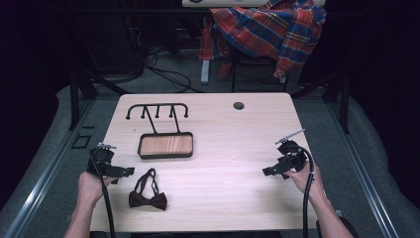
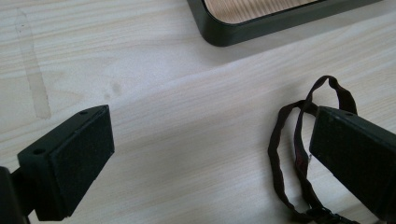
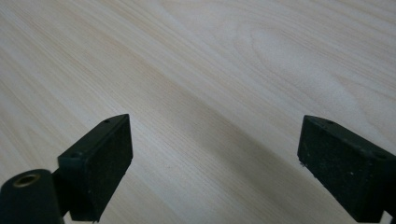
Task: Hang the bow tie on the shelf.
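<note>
L gripper (image 1: pixel 130 171) hovered w/ jaws wide apart, holding nothing, just beside the dark brown fabric bow tie (image 1: pixel 147 200) lying near the front-left edge of the pale wood tabletop (image 1: pixel 233 148). R gripper (image 1: pixel 267 171) was also wide open, empty, near the right edge. Best approach, I'd judge: drop over the strap (image 2: pixel 289 140) & pinch squarely. L gripper view showed strap loops up close; high view showed the black wood-bottomed tray w/ hook rack (image 1: pixel 165 146).

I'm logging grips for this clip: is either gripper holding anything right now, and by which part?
Nothing is held. The left gripper is open beside the dark brown fabric bow tie; the right gripper is open over the bare light wooden table.
</note>
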`<action>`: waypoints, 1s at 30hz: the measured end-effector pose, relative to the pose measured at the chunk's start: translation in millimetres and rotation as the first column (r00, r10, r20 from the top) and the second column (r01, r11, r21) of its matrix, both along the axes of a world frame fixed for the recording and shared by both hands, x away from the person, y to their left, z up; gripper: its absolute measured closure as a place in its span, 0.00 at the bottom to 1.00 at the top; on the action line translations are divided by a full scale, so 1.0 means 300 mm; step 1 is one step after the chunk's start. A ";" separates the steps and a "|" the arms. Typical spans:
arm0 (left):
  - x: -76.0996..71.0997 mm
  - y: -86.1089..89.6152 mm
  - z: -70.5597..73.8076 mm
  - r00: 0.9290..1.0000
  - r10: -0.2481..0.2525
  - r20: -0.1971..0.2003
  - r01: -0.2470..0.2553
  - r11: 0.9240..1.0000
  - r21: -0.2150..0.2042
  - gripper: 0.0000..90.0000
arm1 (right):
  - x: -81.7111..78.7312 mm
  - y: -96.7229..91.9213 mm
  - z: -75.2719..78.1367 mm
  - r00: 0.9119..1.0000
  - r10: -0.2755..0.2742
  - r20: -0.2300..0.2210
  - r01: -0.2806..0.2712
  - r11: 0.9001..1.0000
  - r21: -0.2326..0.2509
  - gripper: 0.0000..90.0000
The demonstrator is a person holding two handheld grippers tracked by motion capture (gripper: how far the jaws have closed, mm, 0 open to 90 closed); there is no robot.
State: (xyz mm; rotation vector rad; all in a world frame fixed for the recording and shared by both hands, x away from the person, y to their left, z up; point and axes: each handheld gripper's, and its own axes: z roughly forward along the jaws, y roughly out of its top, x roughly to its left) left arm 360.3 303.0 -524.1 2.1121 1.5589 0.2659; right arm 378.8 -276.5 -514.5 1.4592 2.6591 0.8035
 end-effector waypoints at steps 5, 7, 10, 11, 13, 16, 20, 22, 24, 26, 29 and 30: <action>0.008 -0.003 -0.005 1.000 -0.008 -0.005 0.008 1.000 0.000 0.01 | -0.004 0.007 0.001 1.000 0.002 0.003 -0.002 1.000 0.001 0.13; 0.009 -0.003 -0.005 1.000 -0.004 -0.006 0.004 1.000 -0.002 0.01 | -0.003 0.009 0.000 1.000 0.015 -0.003 -0.015 1.000 -0.008 0.13; 0.010 -0.002 -0.008 1.000 -0.002 -0.005 0.002 1.000 -0.001 0.00 | -0.005 0.015 -0.006 1.000 -0.004 0.000 0.004 1.000 -0.009 0.13; 0.012 -0.007 -0.012 1.000 -0.001 -0.010 0.001 1.000 -0.008 0.00 | -0.002 0.016 -0.005 1.000 0.008 -0.007 -0.009 1.000 -0.007 0.13; 0.015 -0.011 -0.014 1.000 -0.007 -0.011 0.007 1.000 -0.002 0.01 | -0.003 0.018 -0.006 1.000 0.009 -0.011 -0.009 1.000 -0.009 0.13; 0.023 -0.027 -0.023 0.999 -0.024 -0.024 0.025 1.000 0.017 0.02 | -0.003 0.017 -0.006 1.000 0.013 -0.011 -0.013 1.000 -0.013 0.13; 0.031 -0.037 -0.028 0.999 -0.028 -0.019 0.028 0.999 0.022 0.11 | -0.002 0.013 -0.005 1.000 0.018 -0.014 -0.019 1.000 -0.021 0.13; 0.039 -0.057 -0.031 0.999 -0.044 -0.022 0.045 0.999 0.010 0.17 | -0.002 0.011 -0.006 1.000 0.016 -0.015 -0.017 1.000 -0.024 0.13; 0.042 -0.071 -0.031 0.998 -0.062 -0.026 0.062 0.998 0.015 0.21 | -0.002 0.012 -0.005 1.000 0.016 -0.015 -0.016 1.000 -0.027 0.13; 0.046 -0.093 -0.033 0.996 -0.086 -0.029 0.086 0.996 0.017 0.24 | -0.004 0.013 -0.005 1.000 0.013 -0.009 -0.013 1.000 -0.023 0.13; 0.050 -0.120 -0.033 0.992 -0.125 -0.031 0.125 0.992 0.025 0.29 | -0.005 0.015 -0.004 1.000 0.015 -0.009 -0.015 1.000 -0.027 0.13; 0.049 -0.125 -0.033 0.991 -0.128 -0.032 0.129 0.991 0.020 0.34 | -0.006 0.014 -0.004 1.000 0.015 -0.015 -0.015 0.999 -0.032 0.14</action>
